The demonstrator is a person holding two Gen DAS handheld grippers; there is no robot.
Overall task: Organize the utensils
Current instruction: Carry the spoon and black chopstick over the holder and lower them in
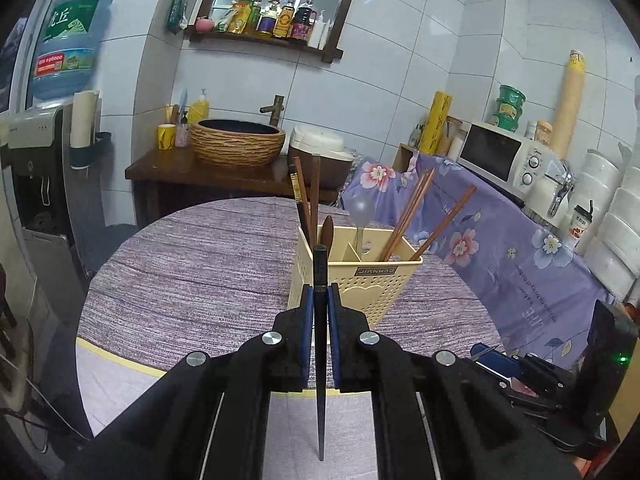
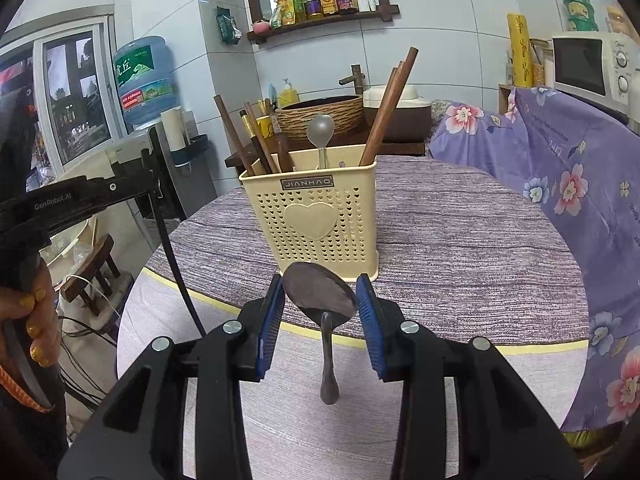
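Note:
A cream perforated utensil holder (image 1: pixel 372 284) (image 2: pixel 312 216) stands on the round table, holding several brown chopsticks (image 1: pixel 416 216) (image 2: pixel 388 108) and a pale spoon (image 1: pixel 360 212) (image 2: pixel 321 128). My left gripper (image 1: pixel 320 296) is shut on a dark chopstick (image 1: pixel 320 360), held upright just in front of the holder. My right gripper (image 2: pixel 320 292) is shut on the bowl of a dark spoon (image 2: pixel 320 292), whose handle points back toward the camera, a little in front of the holder. The left gripper also shows at the left edge of the right wrist view (image 2: pixel 60 204).
The round table has a purple woven cloth (image 1: pixel 200 264) (image 2: pixel 460 240). A floral-draped counter (image 1: pixel 520 248) with a microwave (image 1: pixel 500 156) stands to the right. A sink stand (image 1: pixel 236 148) and water dispenser (image 1: pixel 40 152) are behind.

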